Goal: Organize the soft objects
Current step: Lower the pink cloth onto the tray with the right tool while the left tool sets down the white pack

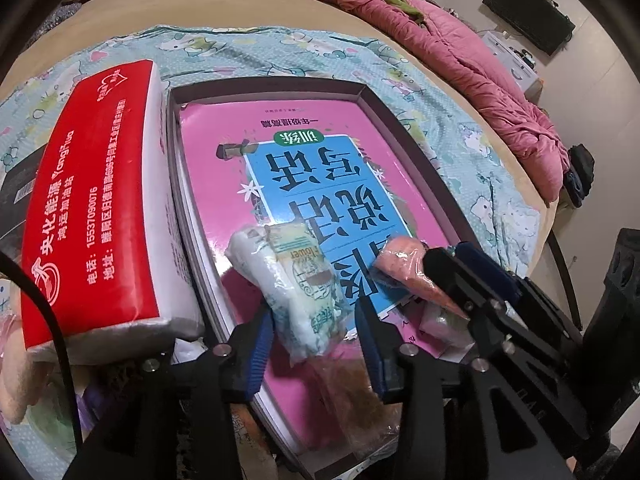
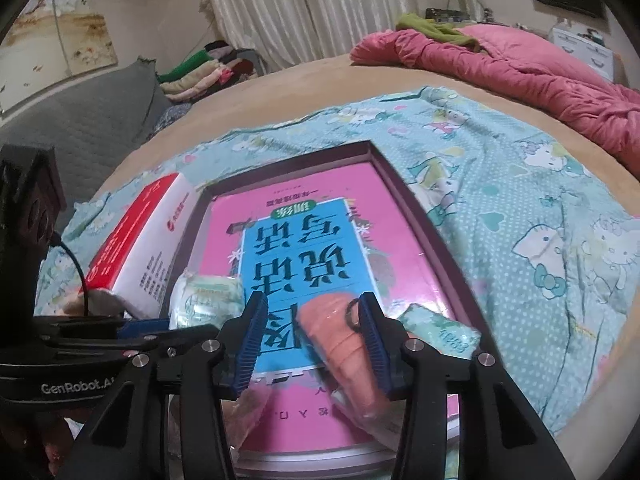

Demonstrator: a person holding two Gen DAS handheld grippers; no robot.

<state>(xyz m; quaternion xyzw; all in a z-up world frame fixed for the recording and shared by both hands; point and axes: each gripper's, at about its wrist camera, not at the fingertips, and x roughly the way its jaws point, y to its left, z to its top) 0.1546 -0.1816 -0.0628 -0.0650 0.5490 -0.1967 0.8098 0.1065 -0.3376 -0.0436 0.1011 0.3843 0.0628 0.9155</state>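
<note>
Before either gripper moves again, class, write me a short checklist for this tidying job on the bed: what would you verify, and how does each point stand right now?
1. Left gripper clear of the white and green packet: ok, the jaws stand apart with the packet loose between them.
2. Right gripper let go of the orange roll: cannot tell, one pad lies against it.
3. Both soft items inside the box: ok, they rest on the pink book.
4. Red tissue pack stowed: not ok, it lies outside the box.
5. Grippers apart from each other: ok.
</note>
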